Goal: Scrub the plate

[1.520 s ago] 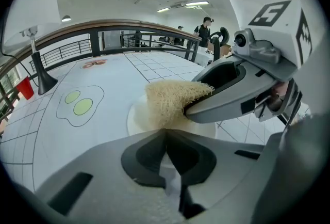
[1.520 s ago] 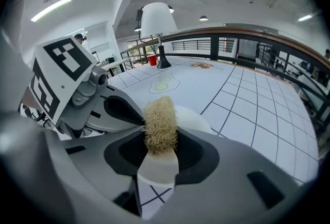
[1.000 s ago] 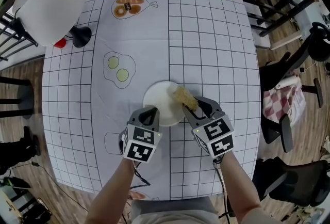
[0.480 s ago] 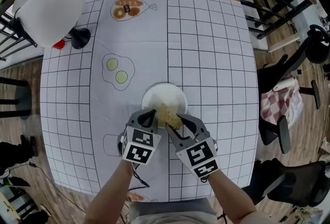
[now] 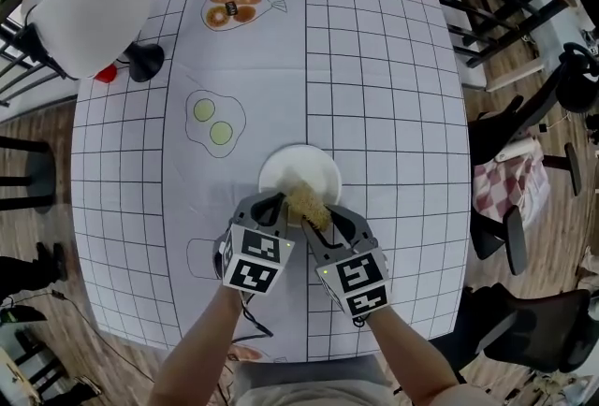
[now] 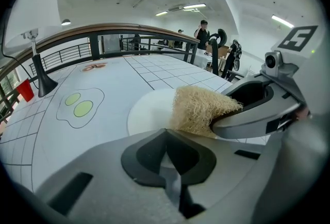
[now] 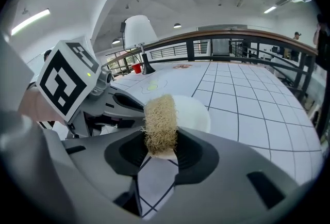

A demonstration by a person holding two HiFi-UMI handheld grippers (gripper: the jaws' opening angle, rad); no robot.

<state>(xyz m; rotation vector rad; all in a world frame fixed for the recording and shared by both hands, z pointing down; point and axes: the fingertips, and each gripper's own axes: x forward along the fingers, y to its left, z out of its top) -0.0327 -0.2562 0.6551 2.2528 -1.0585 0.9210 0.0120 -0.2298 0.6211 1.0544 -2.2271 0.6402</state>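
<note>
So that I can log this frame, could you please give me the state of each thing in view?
Left gripper: shut on the plate's near rim.
Right gripper: shut on the scrubber.
Plate: lying flat, near rim clamped.
Scrubber: clamped, resting on the plate's near part.
Lamp: upright.

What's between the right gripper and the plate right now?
A loofah scrubber, clamped in the right gripper, lying over the plate's near rim. Clearest in right gripper view; head view agrees.
</note>
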